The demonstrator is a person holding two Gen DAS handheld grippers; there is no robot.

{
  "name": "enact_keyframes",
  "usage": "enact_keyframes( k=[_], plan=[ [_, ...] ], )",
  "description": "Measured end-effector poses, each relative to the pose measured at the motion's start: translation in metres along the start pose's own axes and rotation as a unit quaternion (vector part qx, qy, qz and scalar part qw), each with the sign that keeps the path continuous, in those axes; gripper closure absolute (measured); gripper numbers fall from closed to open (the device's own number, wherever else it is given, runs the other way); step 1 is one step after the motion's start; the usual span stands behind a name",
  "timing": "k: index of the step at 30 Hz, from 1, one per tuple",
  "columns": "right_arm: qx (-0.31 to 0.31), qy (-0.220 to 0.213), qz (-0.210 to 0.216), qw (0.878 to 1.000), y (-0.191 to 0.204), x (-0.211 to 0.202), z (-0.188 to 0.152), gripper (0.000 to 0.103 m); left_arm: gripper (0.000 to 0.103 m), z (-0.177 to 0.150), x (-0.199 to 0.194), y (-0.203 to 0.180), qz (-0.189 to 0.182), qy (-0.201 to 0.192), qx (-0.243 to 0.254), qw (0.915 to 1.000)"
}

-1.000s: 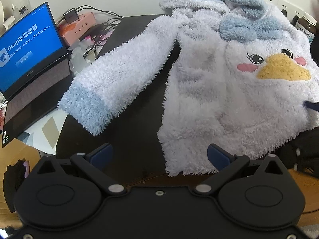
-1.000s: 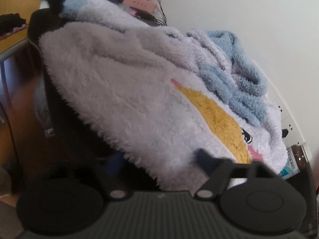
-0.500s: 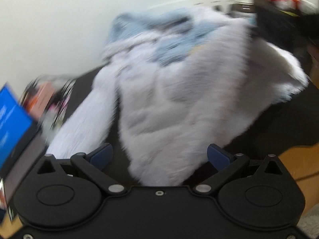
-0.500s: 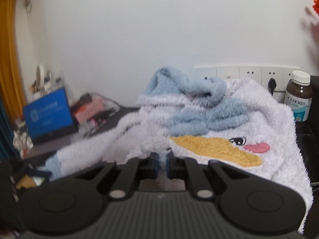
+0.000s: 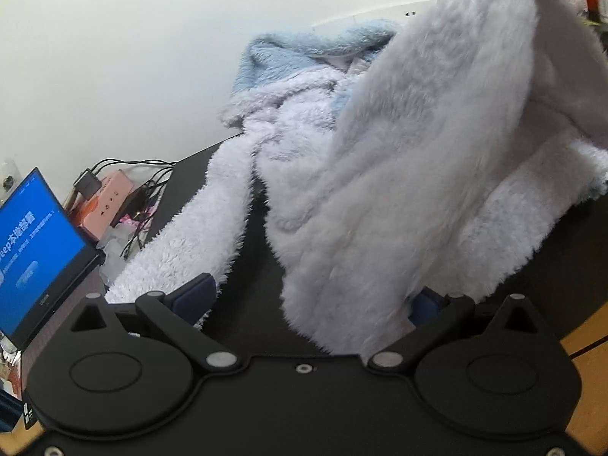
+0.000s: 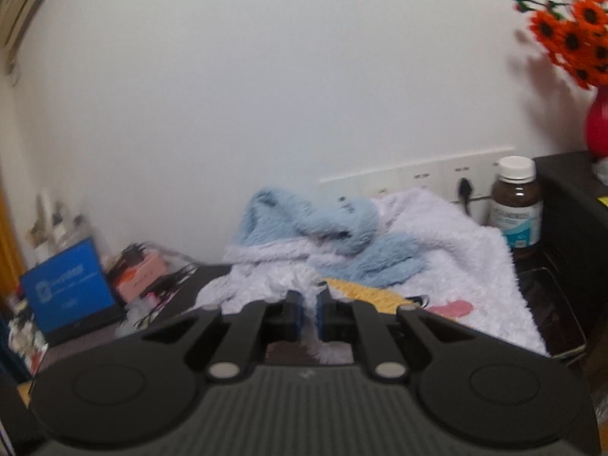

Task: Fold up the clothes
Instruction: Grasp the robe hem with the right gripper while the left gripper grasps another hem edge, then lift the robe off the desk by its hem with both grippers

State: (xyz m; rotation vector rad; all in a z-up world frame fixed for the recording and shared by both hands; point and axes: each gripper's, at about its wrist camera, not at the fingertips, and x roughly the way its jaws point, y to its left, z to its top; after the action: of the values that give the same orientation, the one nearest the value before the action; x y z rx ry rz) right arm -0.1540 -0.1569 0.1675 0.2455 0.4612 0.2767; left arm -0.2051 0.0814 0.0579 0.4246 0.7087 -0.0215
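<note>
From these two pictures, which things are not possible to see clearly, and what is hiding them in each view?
- Left wrist view: the lifted flap of the fleece jacket hides its front and the right gripper holding it.
- Left wrist view: the laptop is cut by the left edge.
- Right wrist view: the bottle label is too blurred to read.
- Right wrist view: the right gripper is shut on fleece; its own body hides the fabric below.
- Right wrist view: the flowers are cut by the edge.
</note>
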Motion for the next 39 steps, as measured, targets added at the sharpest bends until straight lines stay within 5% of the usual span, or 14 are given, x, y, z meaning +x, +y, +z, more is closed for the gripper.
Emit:
enact_keyframes(
  k=[10, 15, 16, 17, 21, 24, 27, 30, 34, 39],
  plan=[
    [0.005, 0.013, -0.01, 1.0, -0.002, 0.003, -0.012, 0.096, 0.007, 0.01, 0.005, -0.044, 0.006, -0.066, 0.091, 0.9937],
    [0.02, 0.011, -0.016, 1.0, -0.012, -0.003, -0.009, 0.095, 0.039, 0.014, 0.019, -0.034, -0.003, -0.039, 0.051, 0.9979],
    [0.022, 0.012, -0.014, 1.0, -0.013, -0.004, -0.009, 0.096, 0.058, 0.016, 0.019, -0.03, -0.008, -0.042, 0.04, 0.9983],
    [0.02, 0.014, -0.011, 1.0, -0.013, -0.005, -0.01, 0.096, 0.088, 0.018, 0.018, -0.026, -0.012, -0.044, 0.029, 0.9985],
    [0.003, 0.01, -0.021, 1.0, -0.011, -0.009, -0.012, 0.088, 0.09, 0.041, -0.003, 0.014, -0.03, -0.08, -0.066, 0.9941],
    [-0.009, -0.01, -0.049, 0.999, -0.014, -0.016, -0.014, 0.051, 0.091, 0.075, -0.03, 0.057, -0.017, -0.122, -0.153, 0.9805],
    [-0.028, -0.031, -0.092, 0.995, -0.026, -0.027, -0.021, 0.038, 0.091, 0.106, -0.057, 0.089, -0.008, -0.163, -0.2, 0.9661],
    [-0.028, -0.031, -0.132, 0.99, -0.045, -0.04, -0.037, 0.033, 0.091, 0.121, -0.083, 0.101, -0.011, -0.191, -0.226, 0.9553],
    [-0.003, 0.007, -0.164, 0.986, -0.073, -0.054, -0.075, 0.029, 0.091, 0.132, -0.096, 0.103, -0.02, -0.201, -0.226, 0.9531],
    [-0.085, 0.048, -0.146, 0.984, -0.049, -0.046, -0.118, 0.015, 0.091, 0.14, -0.102, 0.096, -0.026, -0.21, -0.218, 0.9527]
  ],
)
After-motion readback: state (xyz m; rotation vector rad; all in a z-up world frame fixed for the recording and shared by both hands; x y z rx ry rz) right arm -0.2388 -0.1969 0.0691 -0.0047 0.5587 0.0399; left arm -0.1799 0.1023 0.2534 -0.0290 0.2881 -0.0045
